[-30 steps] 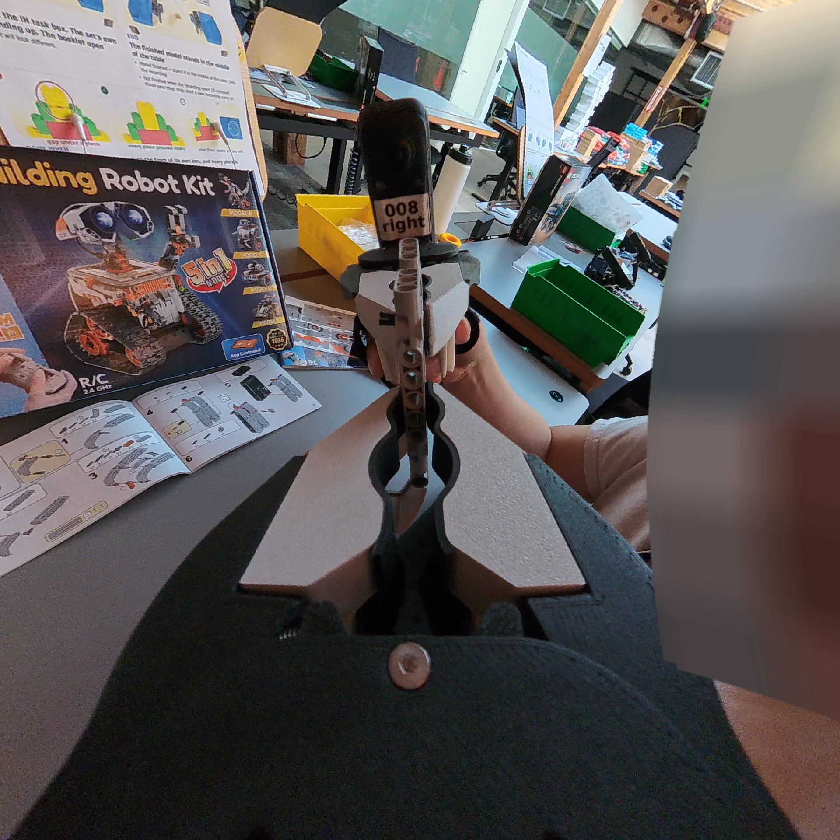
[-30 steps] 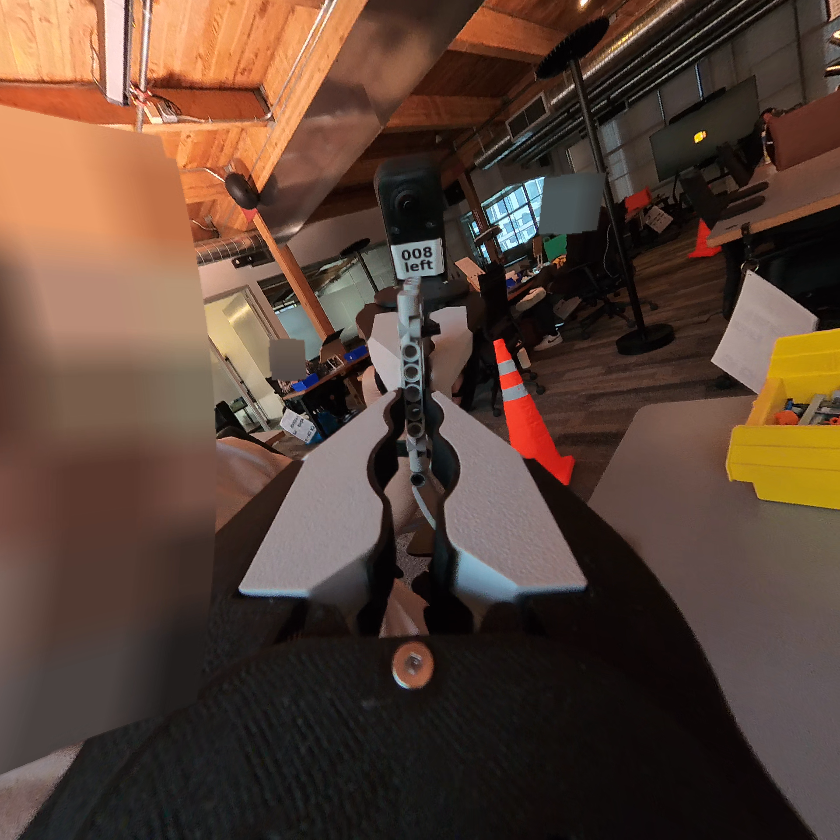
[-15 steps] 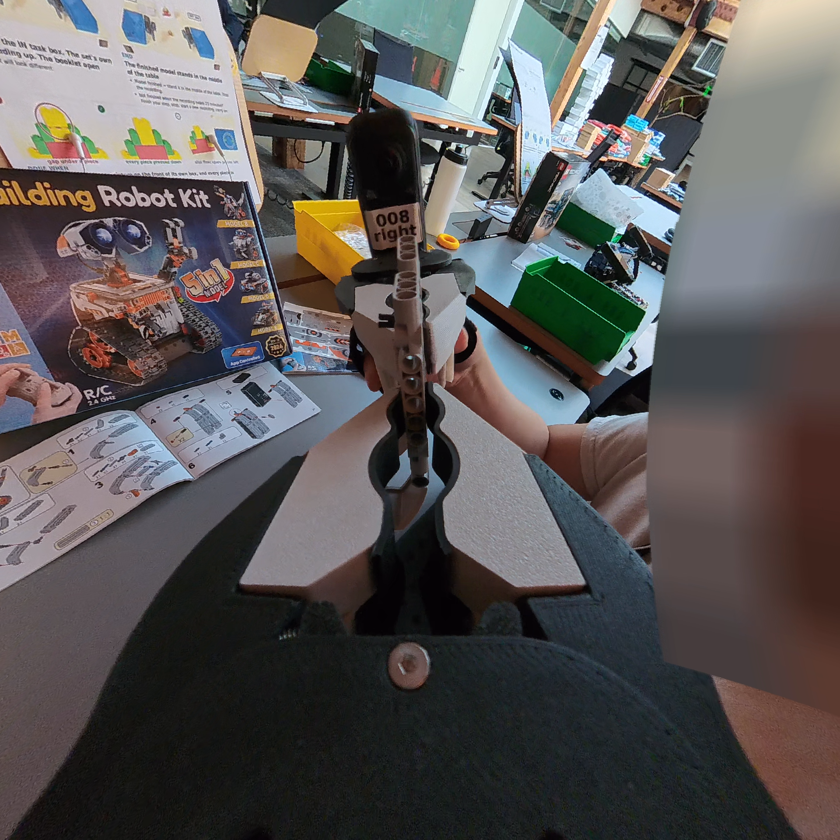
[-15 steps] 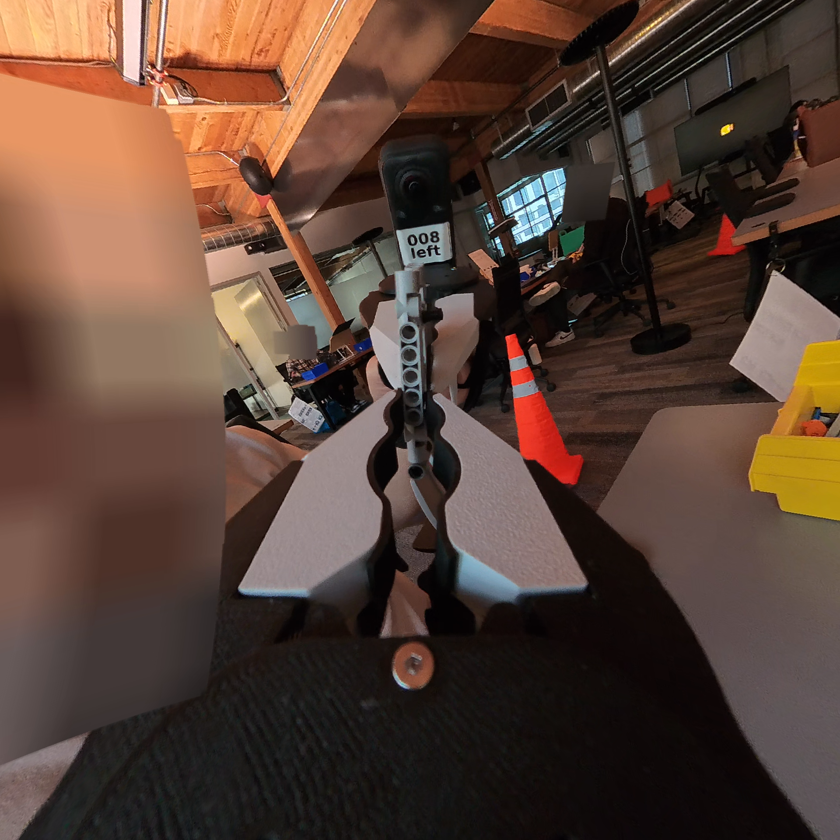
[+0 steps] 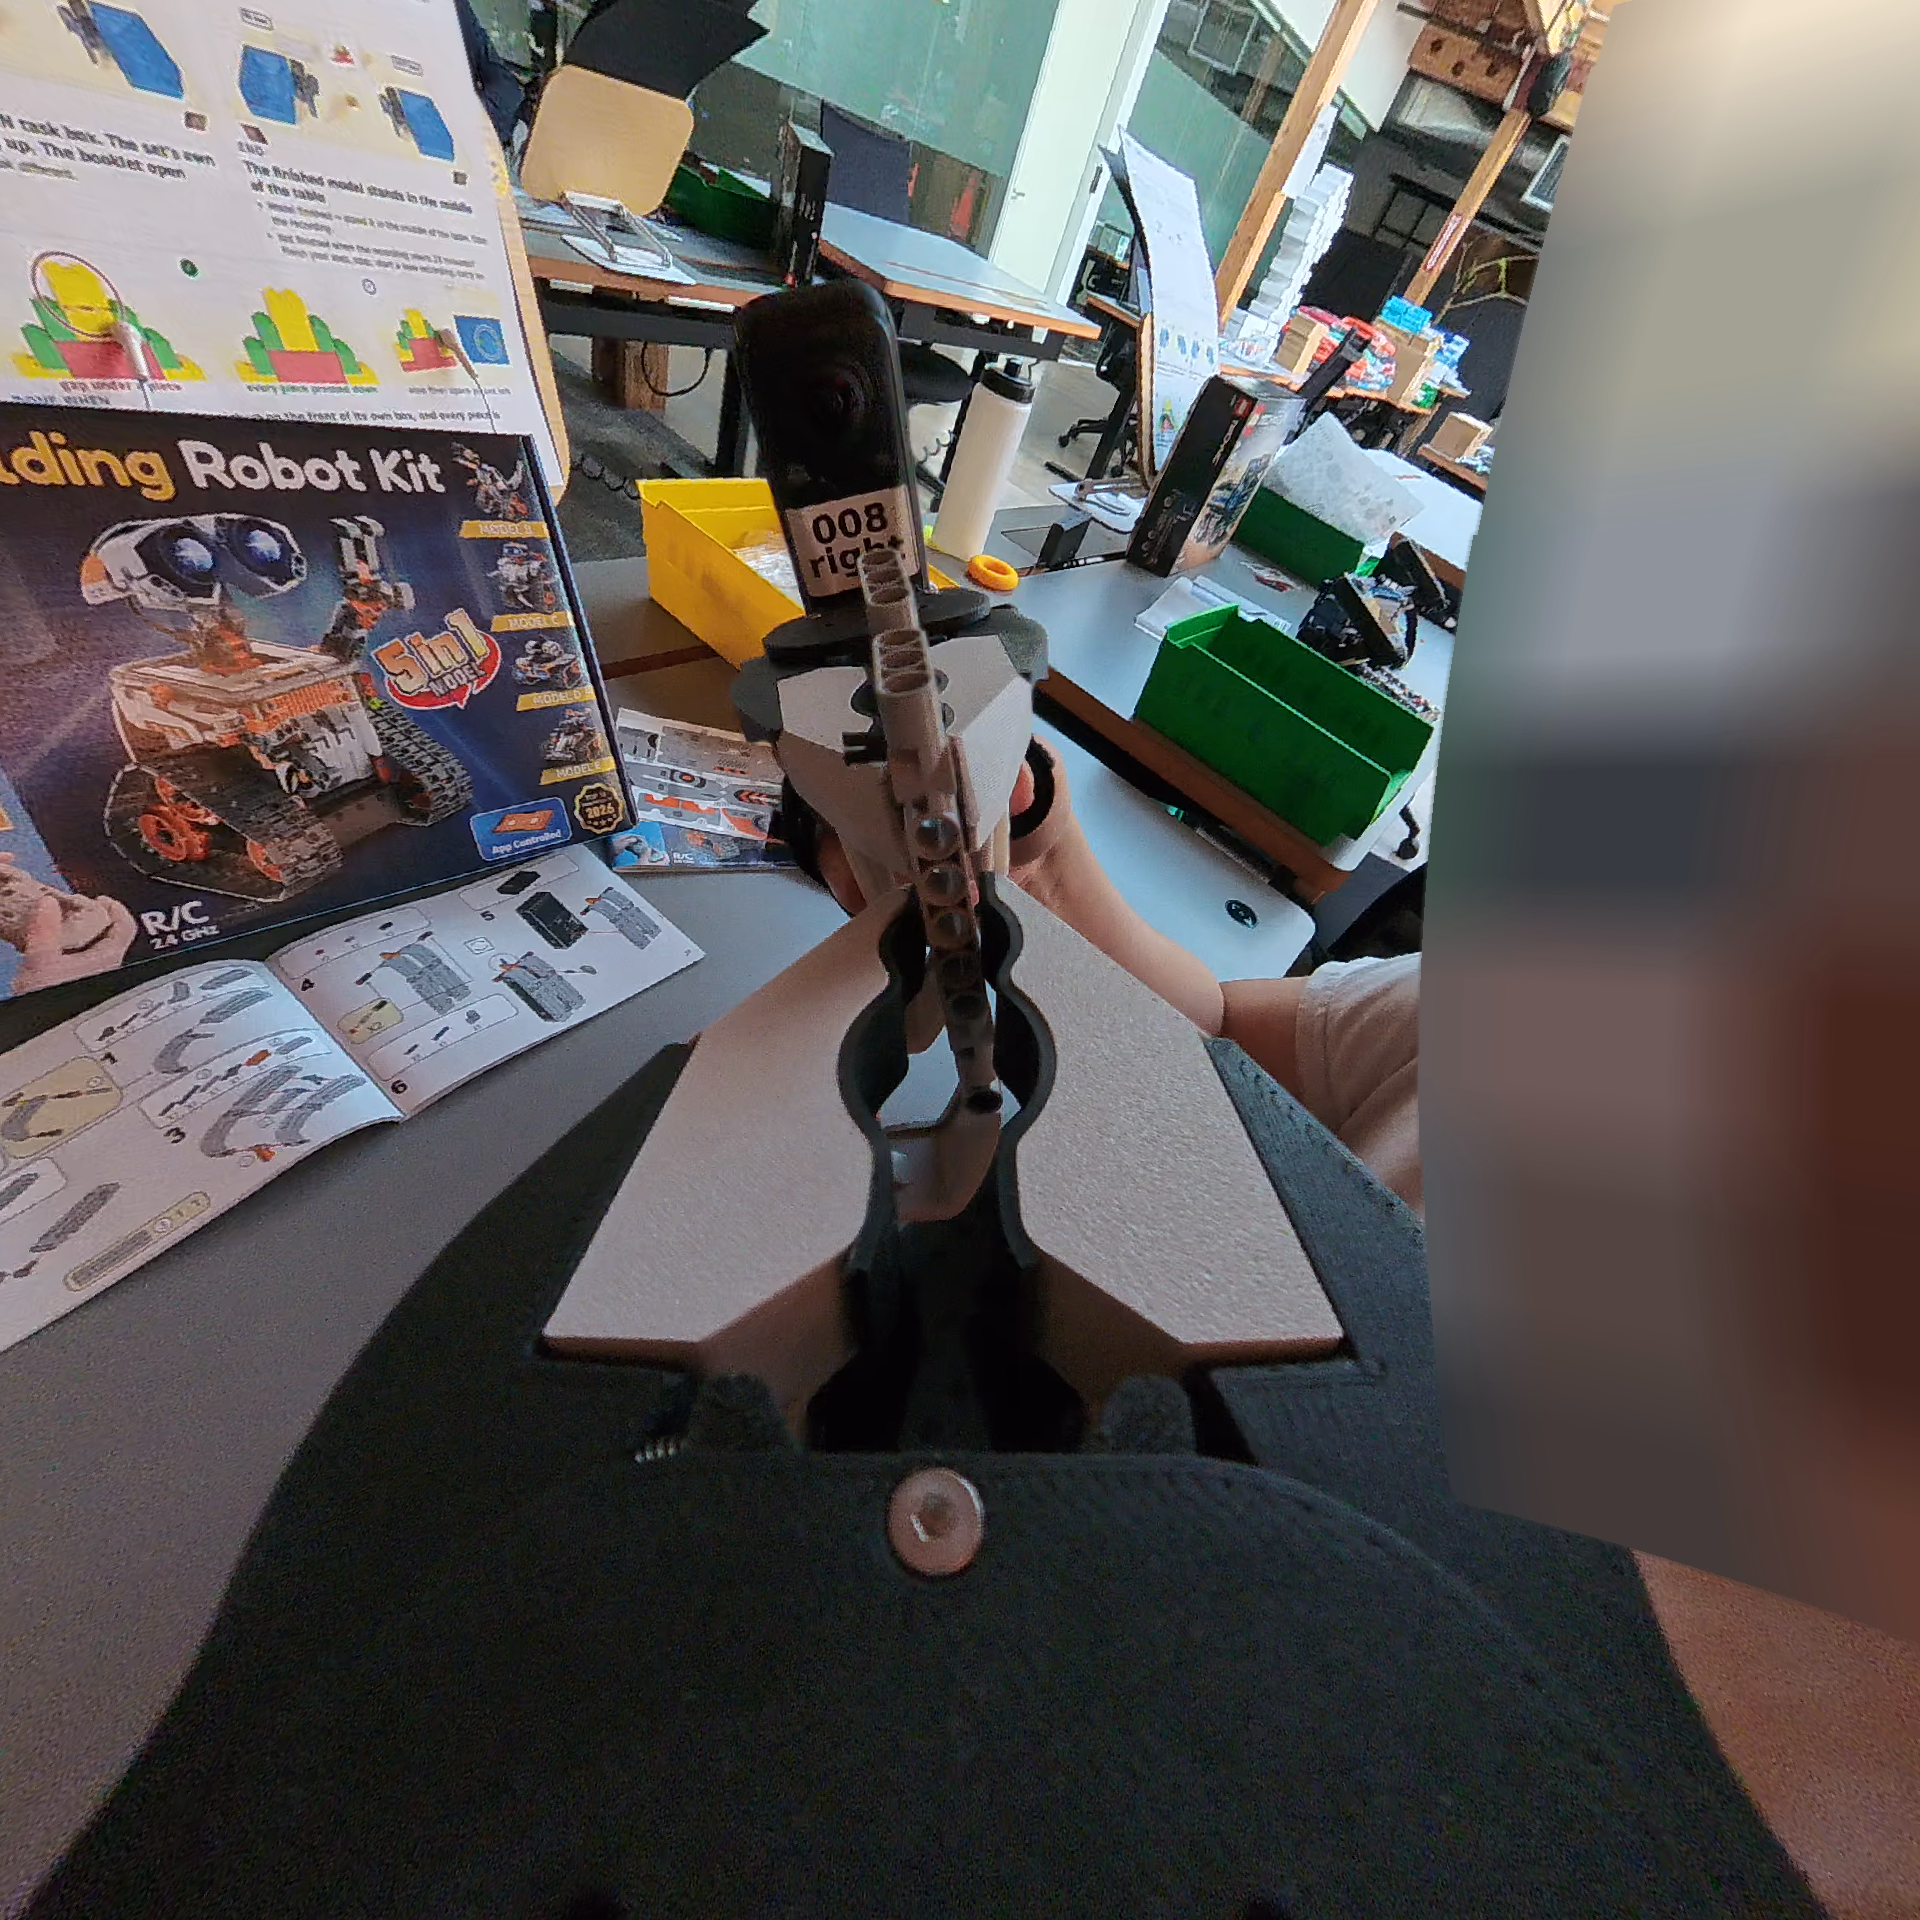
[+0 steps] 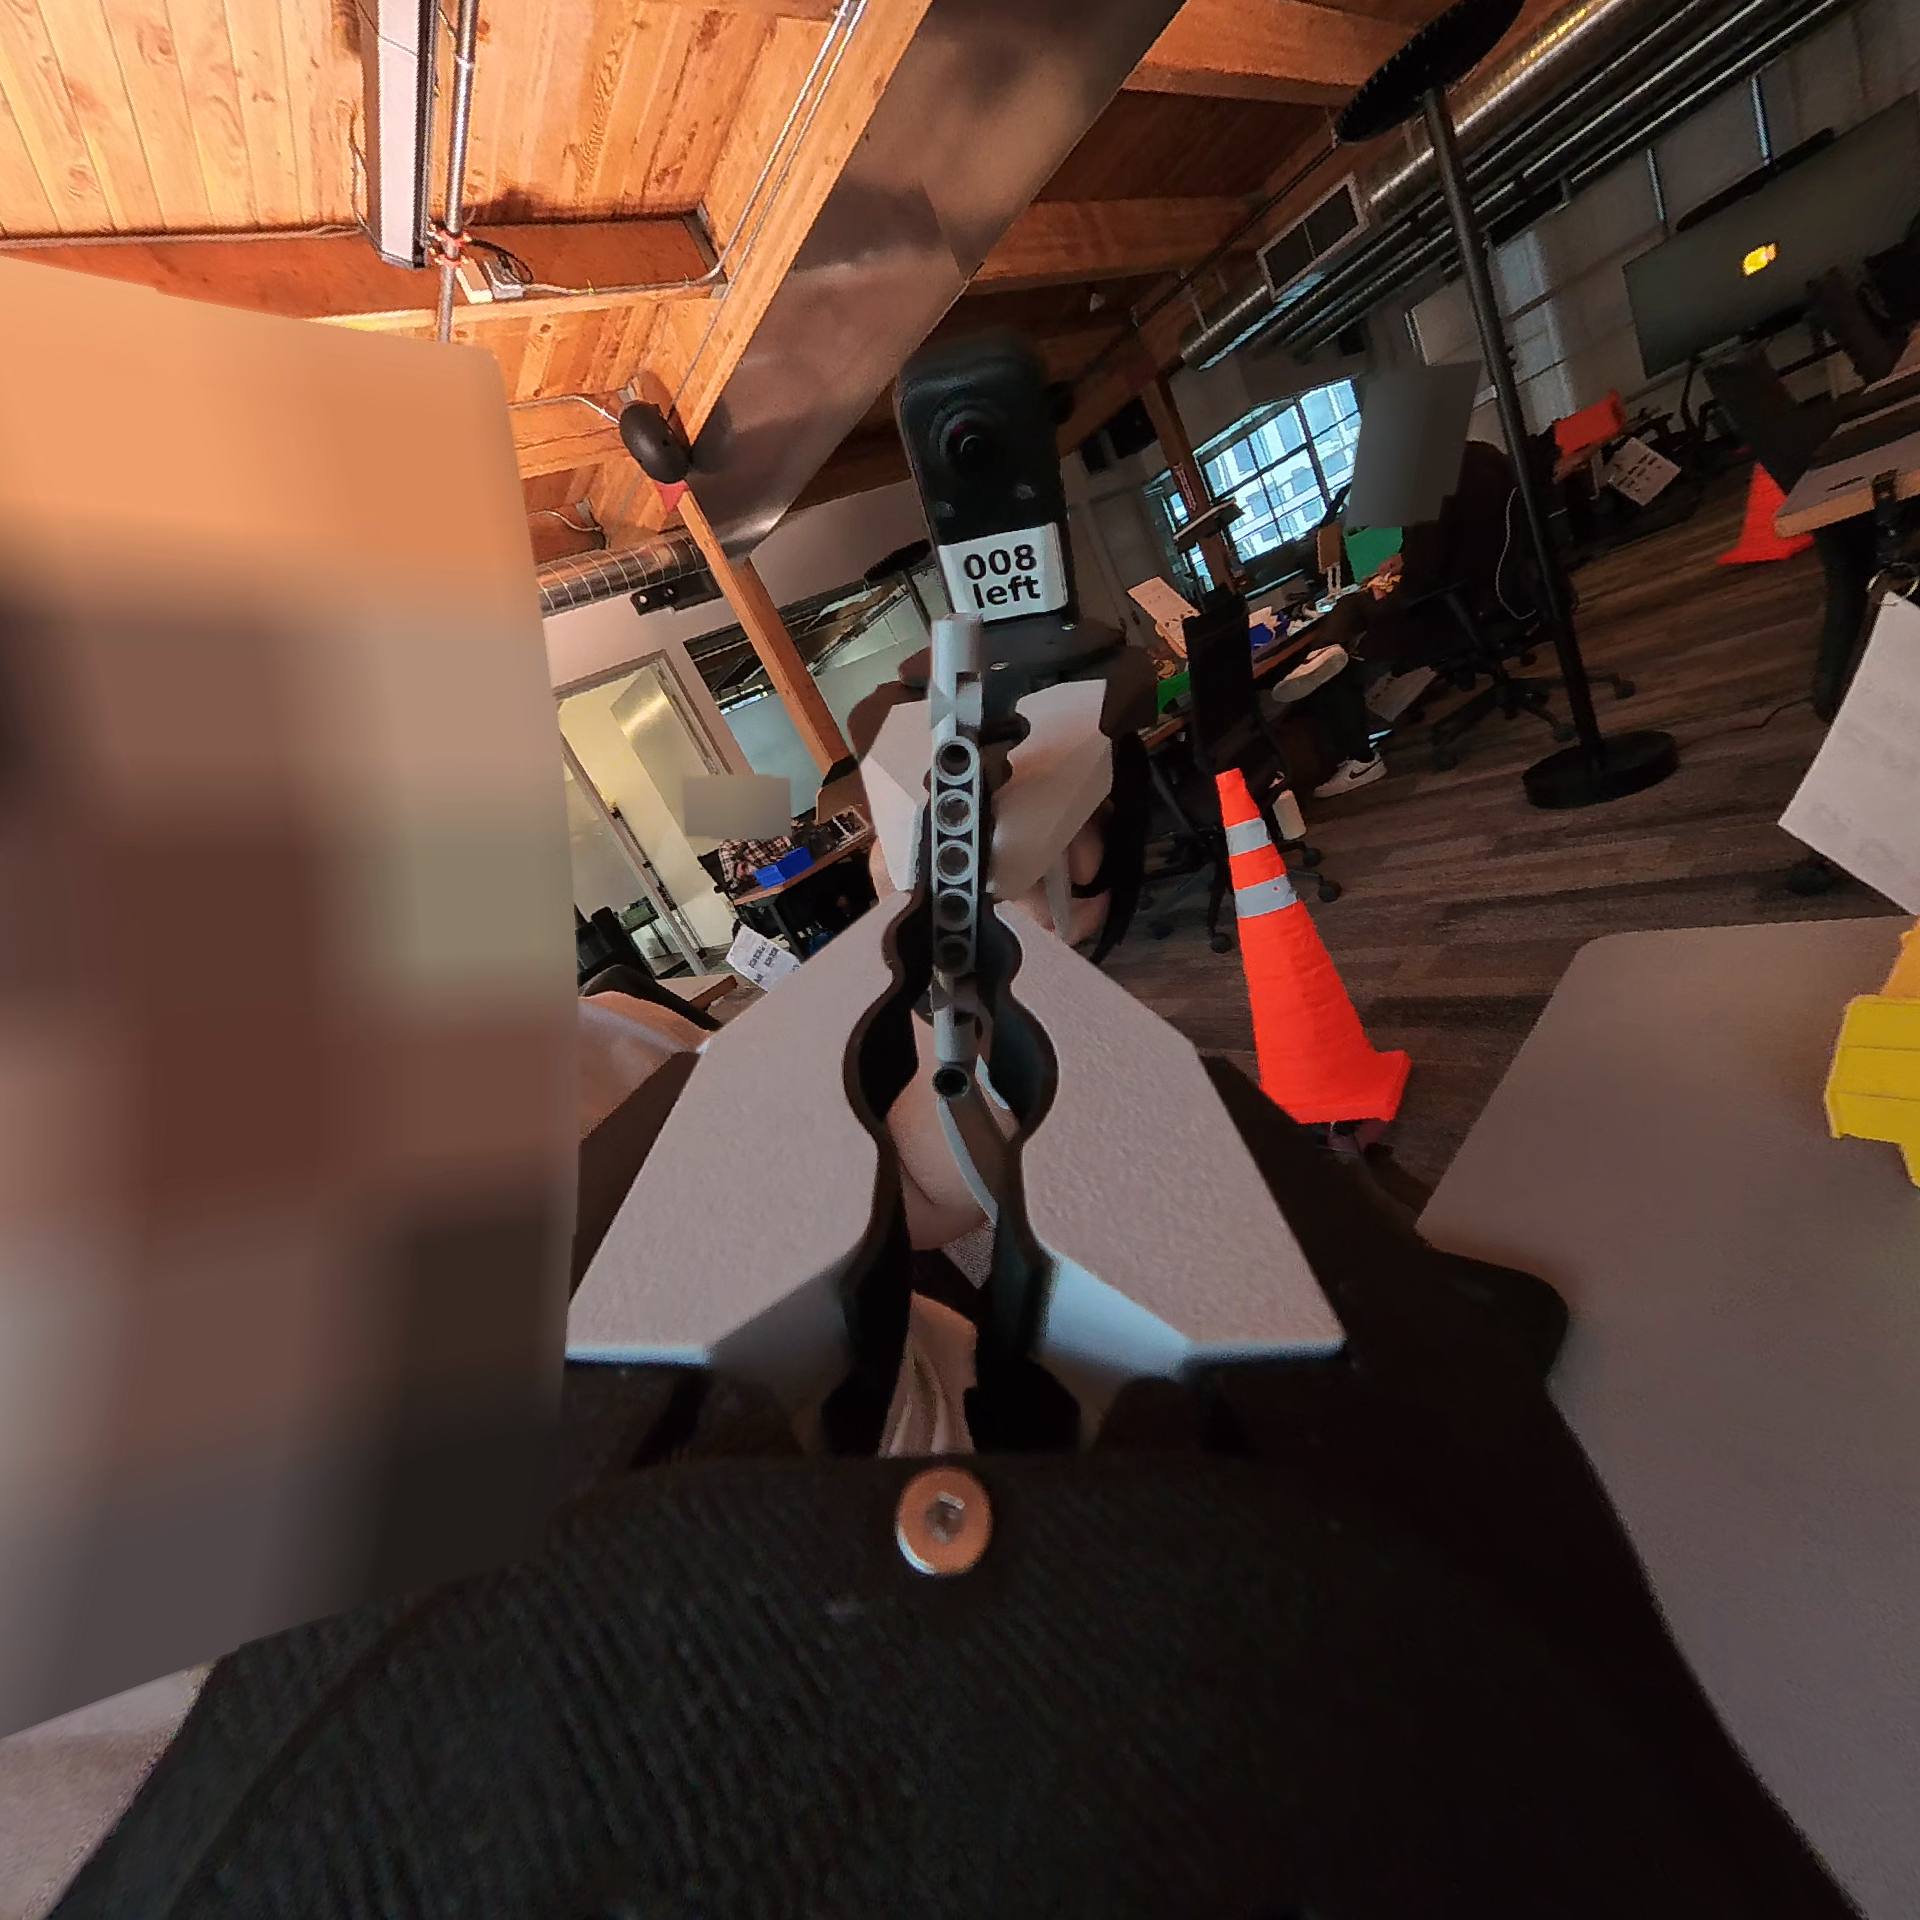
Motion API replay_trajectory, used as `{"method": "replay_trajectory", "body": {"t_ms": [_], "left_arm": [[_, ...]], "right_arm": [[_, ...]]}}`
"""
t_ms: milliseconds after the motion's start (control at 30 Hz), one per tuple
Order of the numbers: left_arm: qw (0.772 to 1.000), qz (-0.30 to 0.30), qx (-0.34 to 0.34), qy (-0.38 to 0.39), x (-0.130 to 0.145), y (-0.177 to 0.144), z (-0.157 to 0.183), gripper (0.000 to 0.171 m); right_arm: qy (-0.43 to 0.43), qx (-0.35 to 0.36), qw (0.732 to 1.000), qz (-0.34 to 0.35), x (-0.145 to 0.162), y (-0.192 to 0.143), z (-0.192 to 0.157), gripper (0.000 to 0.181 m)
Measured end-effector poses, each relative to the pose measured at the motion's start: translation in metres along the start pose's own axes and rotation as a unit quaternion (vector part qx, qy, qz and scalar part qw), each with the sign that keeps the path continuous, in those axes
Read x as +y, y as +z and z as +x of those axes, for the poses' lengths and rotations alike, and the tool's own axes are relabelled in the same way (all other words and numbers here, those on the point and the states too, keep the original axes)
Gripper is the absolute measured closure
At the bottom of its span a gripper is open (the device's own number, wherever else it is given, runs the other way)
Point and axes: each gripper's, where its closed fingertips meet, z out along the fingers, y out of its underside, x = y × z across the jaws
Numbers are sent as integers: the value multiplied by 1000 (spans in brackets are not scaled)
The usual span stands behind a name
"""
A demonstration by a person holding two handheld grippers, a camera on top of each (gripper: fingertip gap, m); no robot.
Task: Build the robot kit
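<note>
Left gripper (image 5: 940,914) and right gripper (image 6: 951,935) face each other tip to tip, raised over the grey table (image 5: 187,1455); each is clamped on one end of the same grey holed beam (image 5: 940,883), which spans the gap between them, held in air, a row of round holes along it

Containers: one yellow bin (image 5: 707,561) behind the far gripper, something pale and clear inside, contents not legible; one green bin (image 5: 1278,717) on the neighbouring desk, inside hidden by its wall. Right wrist view: a yellow bin (image 6: 1881,1070) at the frame's edge, contents out of sight

Counts: one kit box (image 5: 281,675) standing upright, one open instruction booklet (image 5: 312,1029) lying flat before it, one white bottle (image 5: 987,457), one orange cone (image 6: 1299,966) on the floor
</note>
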Motion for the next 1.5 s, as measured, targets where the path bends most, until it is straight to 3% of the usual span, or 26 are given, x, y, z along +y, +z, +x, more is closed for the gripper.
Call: {"method": "replay_trajectory", "body": {"t_ms": [33, 533, 767, 1167, 1267, 1500], "left_arm": [[1000, 5, 5, -5, -1, 0, 1, 164], [996, 66, 34, -39, -9, -4, 0, 166], [999, 49, -9, 5, -9, -4, -4, 167], [997, 68, 14, -45, -8, -7, -14, 167], [994, 96, 3, -56, -14, -17, -20, 166], [990, 101, 26, -94, -14, -21, -19, 166]], "right_arm": [[-5, 1, 1000, 0, 0, 0, 0, 177], [-89, 28, 996, 13, -4, 5, -4, 176], [-54, 23, 998, 26, -5, 6, -1, 176], [-69, 60, 996, 10, -3, 4, 13, 175], [-66, 68, 996, 3, -2, -1, 17, 154], [-66, 47, 997, -15, 6, 5, 15, 164]]}}
